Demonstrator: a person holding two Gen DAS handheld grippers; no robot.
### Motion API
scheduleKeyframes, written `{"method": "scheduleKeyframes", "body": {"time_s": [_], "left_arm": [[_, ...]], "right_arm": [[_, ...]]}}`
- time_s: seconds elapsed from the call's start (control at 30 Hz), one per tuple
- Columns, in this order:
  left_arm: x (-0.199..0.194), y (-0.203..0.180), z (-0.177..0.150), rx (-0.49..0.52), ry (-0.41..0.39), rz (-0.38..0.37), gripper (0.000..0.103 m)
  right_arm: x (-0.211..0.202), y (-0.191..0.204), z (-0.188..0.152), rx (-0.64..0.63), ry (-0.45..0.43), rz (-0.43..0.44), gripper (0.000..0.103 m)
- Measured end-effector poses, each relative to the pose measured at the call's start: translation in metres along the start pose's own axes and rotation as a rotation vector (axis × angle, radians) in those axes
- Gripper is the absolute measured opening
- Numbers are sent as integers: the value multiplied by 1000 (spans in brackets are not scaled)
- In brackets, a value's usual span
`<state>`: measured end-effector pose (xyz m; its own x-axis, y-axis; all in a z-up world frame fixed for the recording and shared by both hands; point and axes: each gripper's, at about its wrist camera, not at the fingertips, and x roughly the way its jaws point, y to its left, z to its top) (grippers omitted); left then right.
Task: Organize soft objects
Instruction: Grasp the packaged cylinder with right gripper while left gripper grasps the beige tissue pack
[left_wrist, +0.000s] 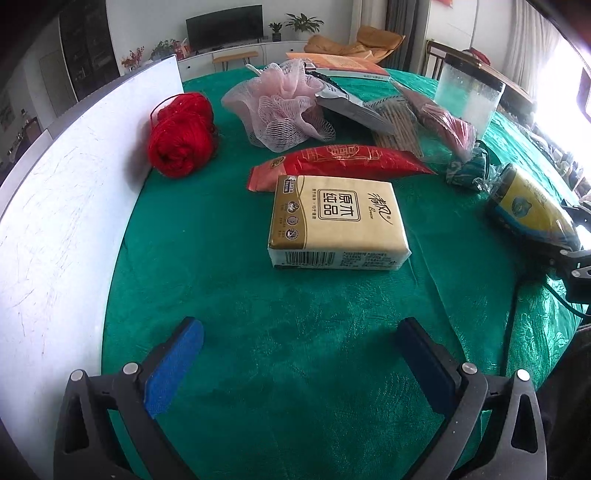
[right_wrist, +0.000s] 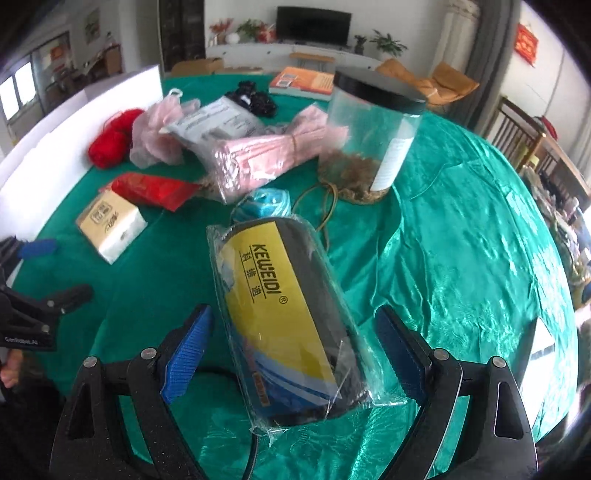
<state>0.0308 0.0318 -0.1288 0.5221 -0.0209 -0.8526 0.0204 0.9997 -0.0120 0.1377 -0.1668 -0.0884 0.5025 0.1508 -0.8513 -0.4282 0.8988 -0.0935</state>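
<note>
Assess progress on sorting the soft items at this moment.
Nothing looks sorted: red yarn, pink mesh sponge and tissue pack lie scattered on the green cloth. The open right tool straddles the bagged yellow-black pouch, ungripped. The left tool is open, empty.

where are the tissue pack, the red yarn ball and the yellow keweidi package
tissue pack (left_wrist: 338, 218): left wrist view, on its beige top face.
red yarn ball (left_wrist: 179, 138): left wrist view, on the middle of the wound yarn.
yellow keweidi package (right_wrist: 280, 306): right wrist view, on its yellow label.
</note>
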Motion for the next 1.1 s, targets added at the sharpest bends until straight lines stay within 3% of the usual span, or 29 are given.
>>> {"method": "scheduleKeyframes", "body": {"time_s": [0.1,0.13,0.2,0.27,0.37,0.5,0.63,0.7,0.77,0.83,0.93,1.0,1.1], "left_arm": [[0,0,0,1,0,0,103],[0,-1,1,2,1,0,103],[0,-1,1,4,5,-1,103],[1,0,2,4,6,-2,103],[1,-1,3,-4,10,4,103],[3,-1,8,6,37,-2,103],[4,1,10,25,44,-13,103],[5,2,12,37,54,-23,103],[6,6,15,40,63,-47,103],[4,15,19,-6,60,-109,103],[1,25,28,-69,51,-223,103],[2,22,36,-53,50,-236,103],[4,4,49,21,35,-194,103]], "right_arm": [[11,-5,-7,2,39,6,86],[7,-10,-11,36,17,22,70],[-2,-26,-20,141,7,71,66],[-8,-48,-31,241,7,57,65],[-9,-103,-43,454,-1,-31,65],[5,-175,-31,724,-24,-38,64],[34,-201,21,752,-76,55,64],[43,-203,40,766,-124,138,68],[43,-201,48,787,-127,163,75],[29,-193,43,781,-165,165,77],[1,-175,21,727,-229,91,79],[-15,-160,0,690,-280,46,80],[-20,-138,-29,656,-322,-8,81]]}}
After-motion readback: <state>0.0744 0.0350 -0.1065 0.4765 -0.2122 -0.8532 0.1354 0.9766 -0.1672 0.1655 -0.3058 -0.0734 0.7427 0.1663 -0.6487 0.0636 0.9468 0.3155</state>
